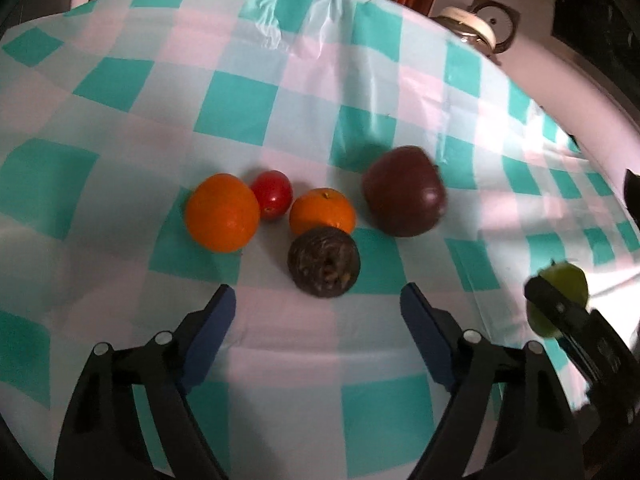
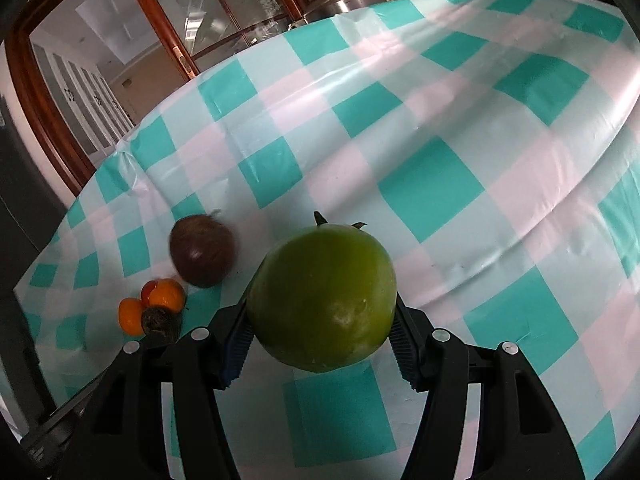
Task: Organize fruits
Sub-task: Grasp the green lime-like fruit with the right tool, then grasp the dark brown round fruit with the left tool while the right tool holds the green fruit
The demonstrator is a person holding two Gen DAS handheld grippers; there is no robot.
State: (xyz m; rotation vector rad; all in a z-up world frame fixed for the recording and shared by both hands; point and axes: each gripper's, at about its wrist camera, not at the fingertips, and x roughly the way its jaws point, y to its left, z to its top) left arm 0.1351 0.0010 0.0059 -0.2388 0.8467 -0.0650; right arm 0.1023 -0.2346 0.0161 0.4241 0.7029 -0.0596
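Clustered on the checked cloth: large orange (image 1: 222, 213) at left, red tomato (image 1: 272, 195) behind, smaller orange (image 1: 322, 211), dark wrinkled fruit (image 1: 324, 262) nearest, dark red apple (image 1: 405, 191) right. Green fruit (image 2: 322, 302) clamped far right.

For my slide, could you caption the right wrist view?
Right gripper holds a green fruit above the checked tablecloth.

five fruits (image 1: 320, 216) cluster on the tablecloth (image 1: 120, 112), a sixth (image 2: 322, 300) well right.

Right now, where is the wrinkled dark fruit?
In the left wrist view, the wrinkled dark fruit sits on the checkered tablecloth, just ahead of the open left claw, touching the smaller orange.
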